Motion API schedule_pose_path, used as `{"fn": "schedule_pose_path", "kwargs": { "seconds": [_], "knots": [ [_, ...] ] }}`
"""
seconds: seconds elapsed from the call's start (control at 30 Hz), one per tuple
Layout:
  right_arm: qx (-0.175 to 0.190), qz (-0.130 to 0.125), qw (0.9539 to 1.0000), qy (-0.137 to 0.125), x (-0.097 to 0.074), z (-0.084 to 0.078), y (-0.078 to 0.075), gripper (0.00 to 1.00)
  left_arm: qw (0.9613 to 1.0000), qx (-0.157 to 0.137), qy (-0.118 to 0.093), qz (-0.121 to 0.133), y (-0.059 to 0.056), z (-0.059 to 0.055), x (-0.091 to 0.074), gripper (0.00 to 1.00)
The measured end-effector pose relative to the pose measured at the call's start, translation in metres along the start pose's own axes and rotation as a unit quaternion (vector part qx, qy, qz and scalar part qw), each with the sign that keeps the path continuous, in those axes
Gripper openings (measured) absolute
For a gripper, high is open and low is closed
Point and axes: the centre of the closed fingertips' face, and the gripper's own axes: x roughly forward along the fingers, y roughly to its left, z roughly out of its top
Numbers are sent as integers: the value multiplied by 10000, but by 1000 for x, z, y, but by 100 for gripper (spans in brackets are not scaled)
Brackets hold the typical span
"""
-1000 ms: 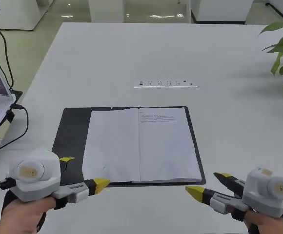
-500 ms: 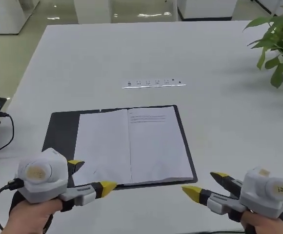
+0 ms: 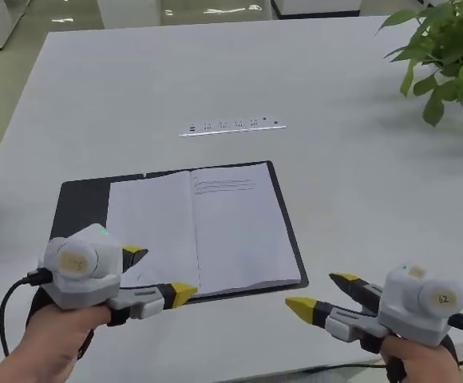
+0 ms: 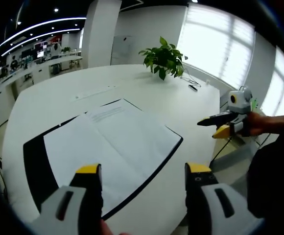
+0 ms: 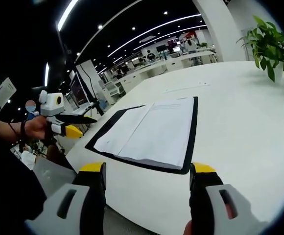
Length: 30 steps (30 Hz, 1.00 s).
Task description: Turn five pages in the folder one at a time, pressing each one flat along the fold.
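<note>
**Open folder on white table, both grippers spread at its near edge**

Against half a second back: whole head view shifted by the camera's own move, bringing more of the plant in at upper right. Folder unchanged, with the same two pages facing up and lying flat. Grippers at about the same stations relative to it.

Left gripper: carried in left hand, roughly level, pointing right. Hangs over the folder's near left corner, across the black cover and the edge of the left page; contact with the paper not determinable. Jaws wide apart, nothing between them.

Right gripper: carried in right hand, off the folder, near its near right corner, over bare table. Points left toward the folder. Jaws wide apart, nothing between them.

Count:
- Folder: 1, centred on the table, lying open.
- Pages showing: 2, left plain white, right with a few lines of print at top.
- Grippers: 2.
- Hands: 2.
- Plant: 1.
- Socket strip: 1, beyond the folder's far edge, apart from it.
</note>
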Motion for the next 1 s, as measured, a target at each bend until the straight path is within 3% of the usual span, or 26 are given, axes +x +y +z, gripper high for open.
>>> {"fn": "schedule_pose_path", "kwargs": {
  "seconds": [0.23, 0.4, 0.6, 0.83, 1.0],
  "knots": [
    [-31, 91, 9999, 130, 1, -5, 2, 67, 9996, 178, -30, -209, -8, 29, 36, 67],
    [4, 66, 9998, 170, 1, -6, -2, 68, 9984, 413, 57, -392, -24, 40, 63, 67],
    [68, 66, 9998, 181, 0, -7, -3, 67, 9973, 524, 156, -488, -33, 42, 91, 67],
    [55, 134, 9994, 312, 1, -13, 0, 67, 9955, 654, 444, -526, -44, 31, 125, 68],
    [57, 177, 9992, 356, 2, -14, 2, 67, 9954, 651, 491, -501, -49, 29, 144, 68]
  ]
}}
